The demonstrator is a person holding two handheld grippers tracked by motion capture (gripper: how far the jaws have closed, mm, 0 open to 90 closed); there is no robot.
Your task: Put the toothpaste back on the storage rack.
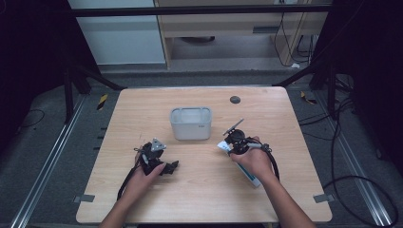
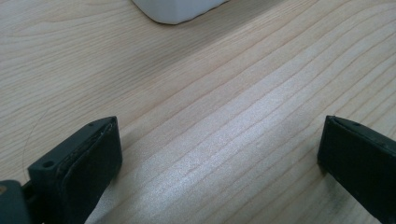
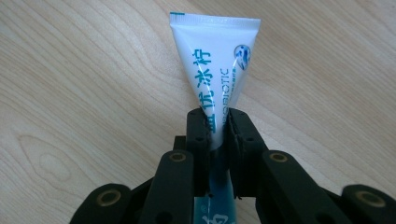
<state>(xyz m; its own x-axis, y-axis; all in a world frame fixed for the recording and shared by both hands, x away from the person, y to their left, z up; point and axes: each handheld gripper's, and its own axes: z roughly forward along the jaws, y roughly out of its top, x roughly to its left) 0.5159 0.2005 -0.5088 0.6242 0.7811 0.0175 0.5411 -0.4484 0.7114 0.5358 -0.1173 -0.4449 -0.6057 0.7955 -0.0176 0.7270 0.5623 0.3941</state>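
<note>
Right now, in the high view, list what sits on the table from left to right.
left gripper → grey bin → white tube clamped in the right gripper.

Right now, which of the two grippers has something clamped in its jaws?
The right gripper: its jaws are shut on the white toothpaste tube. The left gripper stands wide open over bare table, holding nothing.

My left gripper (image 2: 219, 154) has its two black jaws wide apart at the bottom corners. Between them I see bare wooden table (image 2: 224, 93). A white box (image 2: 173, 9) peeks in at the top.
</note>
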